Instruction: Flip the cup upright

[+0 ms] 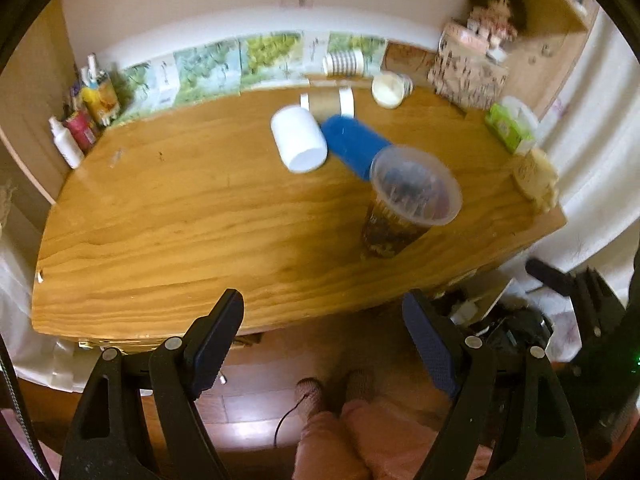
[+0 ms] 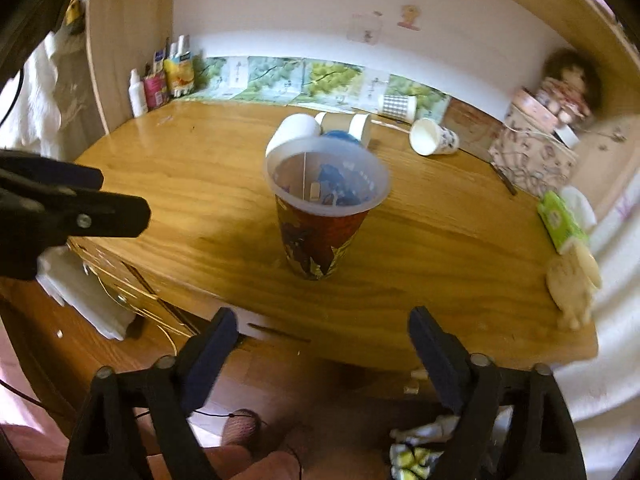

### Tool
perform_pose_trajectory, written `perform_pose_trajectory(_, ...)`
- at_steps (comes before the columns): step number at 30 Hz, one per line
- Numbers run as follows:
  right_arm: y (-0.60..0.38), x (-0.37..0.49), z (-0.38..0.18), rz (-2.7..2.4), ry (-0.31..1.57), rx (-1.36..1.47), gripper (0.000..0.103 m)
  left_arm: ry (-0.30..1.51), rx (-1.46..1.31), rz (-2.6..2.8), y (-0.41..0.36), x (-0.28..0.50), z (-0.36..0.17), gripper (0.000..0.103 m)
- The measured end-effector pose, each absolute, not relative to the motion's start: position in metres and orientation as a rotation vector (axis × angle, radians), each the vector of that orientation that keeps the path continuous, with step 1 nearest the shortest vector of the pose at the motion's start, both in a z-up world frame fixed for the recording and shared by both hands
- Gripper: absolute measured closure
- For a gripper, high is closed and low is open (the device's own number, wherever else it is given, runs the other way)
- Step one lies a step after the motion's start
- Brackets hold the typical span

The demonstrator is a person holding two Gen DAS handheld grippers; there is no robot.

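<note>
we log one patterned cup [image 2: 326, 208] upright, ahead of our right gripper [image 2: 322, 344], apart; both grippers' jaws spread, empty; left gripper [image 1: 324, 320]; five cups lying beyond.

Pretty cozy little nook here: a wooden tabletop [image 1: 168, 216] with warm grain, boxed in by a light wood side panel [image 2: 124, 40] on the left and a white wall [image 2: 280, 12] behind it with a few cartoon stickers [image 2: 410, 16]. A strip of green leafy pictures [image 1: 240, 60] runs along the back edge. Dark reddish wooden floor [image 1: 248, 400] below, catching some glare.
</note>
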State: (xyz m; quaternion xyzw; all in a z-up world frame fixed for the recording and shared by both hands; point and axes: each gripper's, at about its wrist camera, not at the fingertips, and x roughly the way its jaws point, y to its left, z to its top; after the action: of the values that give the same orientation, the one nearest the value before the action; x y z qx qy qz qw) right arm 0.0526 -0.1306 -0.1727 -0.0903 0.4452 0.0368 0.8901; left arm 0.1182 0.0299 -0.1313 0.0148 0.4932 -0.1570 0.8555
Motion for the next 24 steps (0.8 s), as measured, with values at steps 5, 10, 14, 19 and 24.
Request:
perform_pose_trajectory(5, -0.13, 0.039, -0.128, 0.071, 0.93, -0.106, 0.004, 0.967, -0.041, -0.313, 0.031, 0.102, -0.099, 0.012)
perform_pose_trajectory(10, -0.132, 0.028, -0.088, 0.102, 0.884, -0.027, 0.001, 0.865, -0.059, -0.209, 0.033, 0.089, -0.069, 0.005)
perform_pose_trajectory(14, -0.137, 0.016, -0.061, 0.103, 0.838, 0.035, 0.001, 0.798, -0.051, -0.152, 0.033, 0.075, -0.052, 0.0)
perform_pose_trajectory(19, -0.147, 0.0, -0.04, 0.07, 0.75, 0.073, 0.001, 0.731, -0.038, -0.069, 0.032, 0.058, -0.043, 0.0)
perform_pose_trajectory(24, -0.151, -0.017, -0.033, 0.032, 0.668, 0.083, 0.001, 0.641, -0.006, 0.021, 0.031, 0.039, -0.035, 0.0)
